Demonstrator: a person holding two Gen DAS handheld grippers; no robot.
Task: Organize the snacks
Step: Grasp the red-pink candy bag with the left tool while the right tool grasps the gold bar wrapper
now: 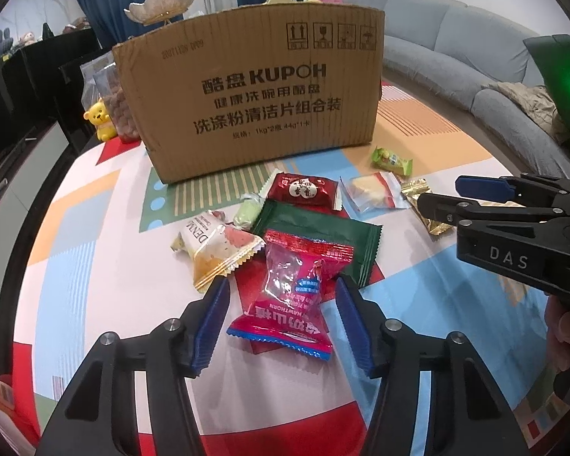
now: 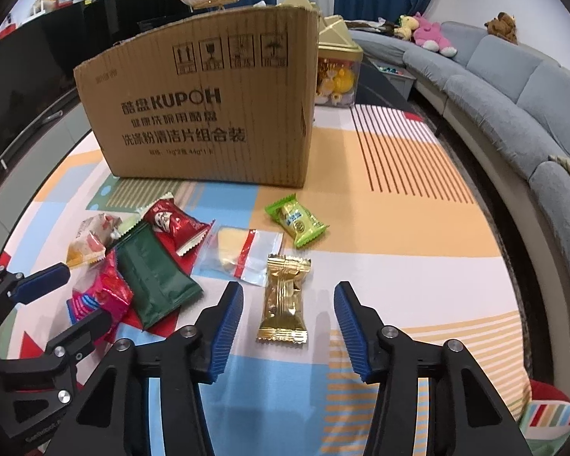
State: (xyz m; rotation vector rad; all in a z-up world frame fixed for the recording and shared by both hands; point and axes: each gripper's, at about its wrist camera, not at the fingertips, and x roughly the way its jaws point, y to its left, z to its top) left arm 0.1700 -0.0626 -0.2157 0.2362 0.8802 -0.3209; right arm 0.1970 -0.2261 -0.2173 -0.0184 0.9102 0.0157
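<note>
A patterned mat (image 2: 418,197) carries scattered snacks (image 2: 285,296) and a cardboard box (image 2: 209,114).

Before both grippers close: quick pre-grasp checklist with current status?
1. Left gripper straddles the red hawthorn candy: ok, the packet lies between the blue pads.
2. Right gripper straddles the gold candy: ok, centred, with gaps on both sides.
3. Pads not yet pressing: ok, both grippers open.
4. Left target free of neighbours: not ok, it rests on the dark green packet and a red one beneath.
5. Right target free of neighbours: ok, apart from the clear zip bag.
6. Cardboard box ready to receive: cannot tell, its inside is hidden.
</note>
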